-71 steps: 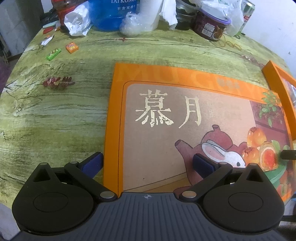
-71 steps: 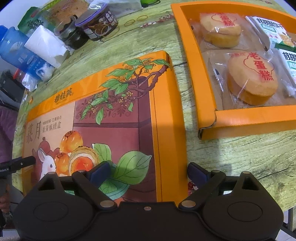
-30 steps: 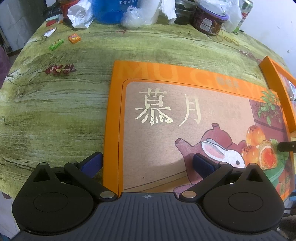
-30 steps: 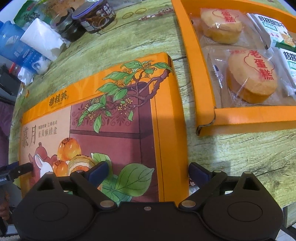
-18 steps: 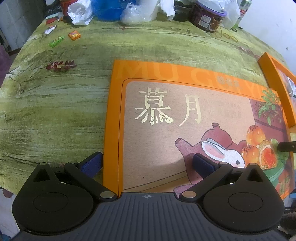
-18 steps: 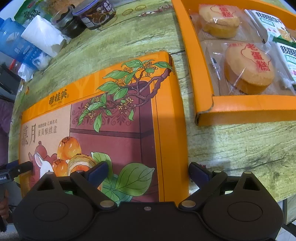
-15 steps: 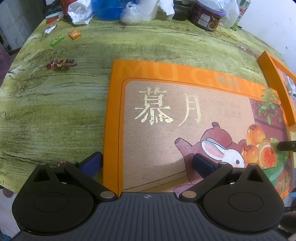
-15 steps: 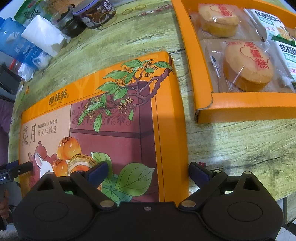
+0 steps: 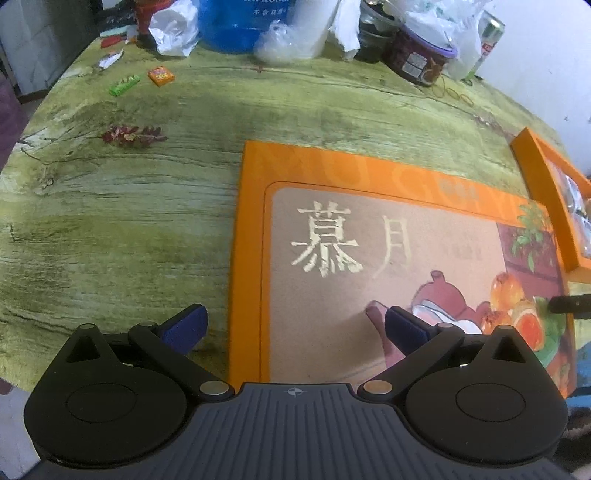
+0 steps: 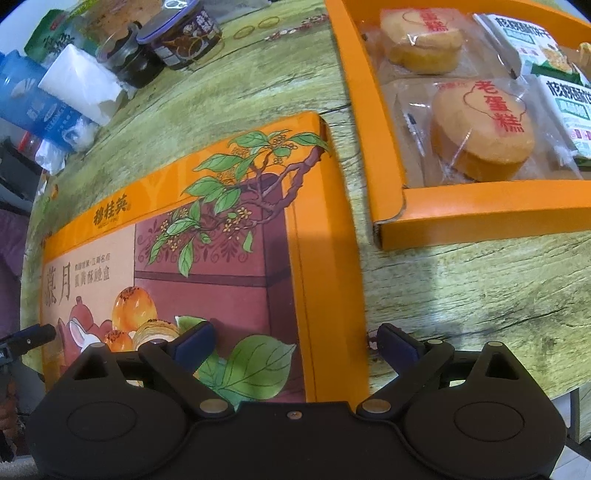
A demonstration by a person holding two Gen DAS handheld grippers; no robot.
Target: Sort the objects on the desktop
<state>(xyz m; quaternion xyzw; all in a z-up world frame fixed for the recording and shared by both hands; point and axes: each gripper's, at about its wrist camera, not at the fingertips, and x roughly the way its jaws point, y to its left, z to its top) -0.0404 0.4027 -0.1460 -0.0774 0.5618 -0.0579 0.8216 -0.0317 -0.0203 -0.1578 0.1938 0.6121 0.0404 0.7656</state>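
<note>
Left wrist view: left gripper spread wide, straddling the left edge of the orange box lid; 1 blue pad over the green table, the other over the lid's printed teapot; nothing clamped; lid lay flat, gold characters facing up; orange tray just beyond the lid's right end, apart from it; far edge crowded with a blue jug, a dark jar, crumpled white paper; a green wrapper and a small orange packet lay near each other on the bare table.

Right wrist view: right gripper likewise spread wide, straddling the lid's right edge; 1 pad over the printed leaf, the other over the table; nothing held; tray sat close beside the lid with a strip of table between; held 2 wrapped round cakes and green-and-white packets; tip of the left gripper visible at the lid's far end.
</note>
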